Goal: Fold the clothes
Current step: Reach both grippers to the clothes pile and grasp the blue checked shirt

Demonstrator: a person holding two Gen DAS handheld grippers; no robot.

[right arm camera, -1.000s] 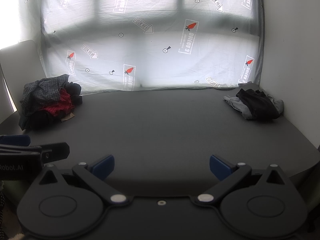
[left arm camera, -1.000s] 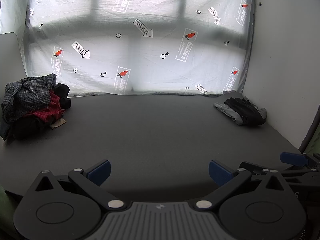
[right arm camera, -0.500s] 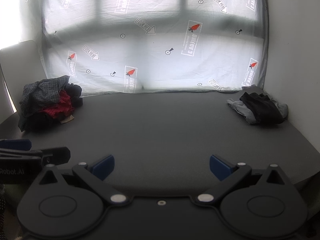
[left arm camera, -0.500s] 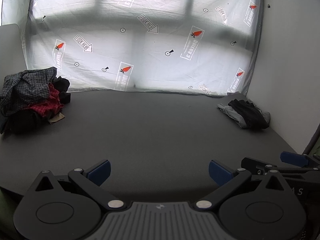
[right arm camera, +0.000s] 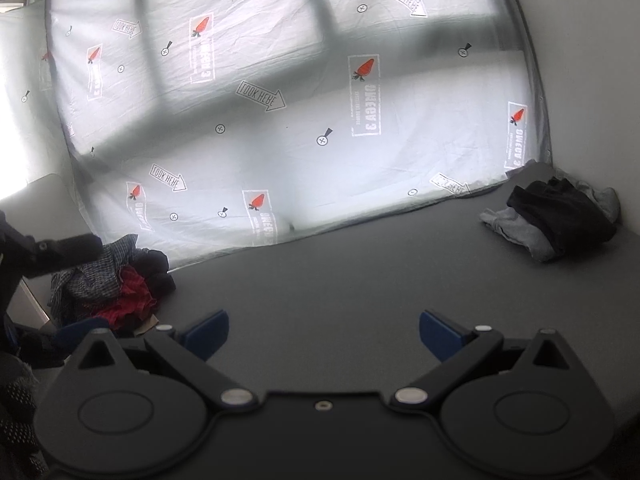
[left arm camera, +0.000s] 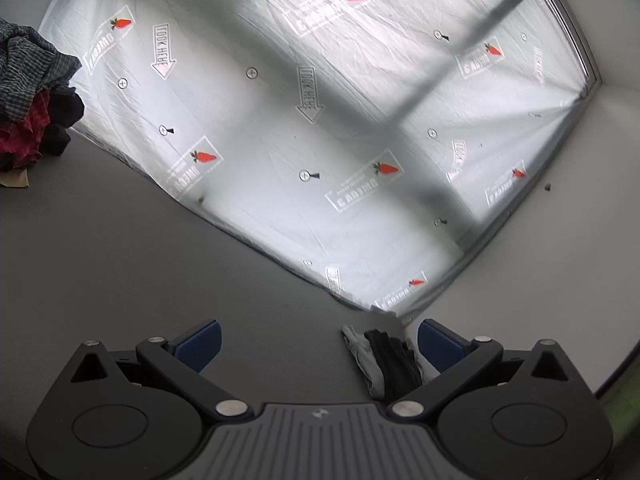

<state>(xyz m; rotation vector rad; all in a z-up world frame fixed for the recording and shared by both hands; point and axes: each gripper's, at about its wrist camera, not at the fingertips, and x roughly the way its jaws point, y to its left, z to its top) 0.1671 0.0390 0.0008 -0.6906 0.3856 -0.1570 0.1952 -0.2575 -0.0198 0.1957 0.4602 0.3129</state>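
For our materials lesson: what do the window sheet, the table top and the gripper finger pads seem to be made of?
Window sheet: thin translucent plastic film, creased, printed, light showing through. Table top: matte dark grey, possibly a mat or laminate; no glare. Finger pads: blue, dull, probably rubber or soft plastic.

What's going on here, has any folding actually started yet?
Not yet. Both the left gripper and the right gripper are open and hold nothing above the dark grey table. A jumbled pile of checked, red and black clothes sits at the far left, and a small heap of black and light grey garments at the far right corner. The left gripper's camera is tilted, with that small heap near its right finger.
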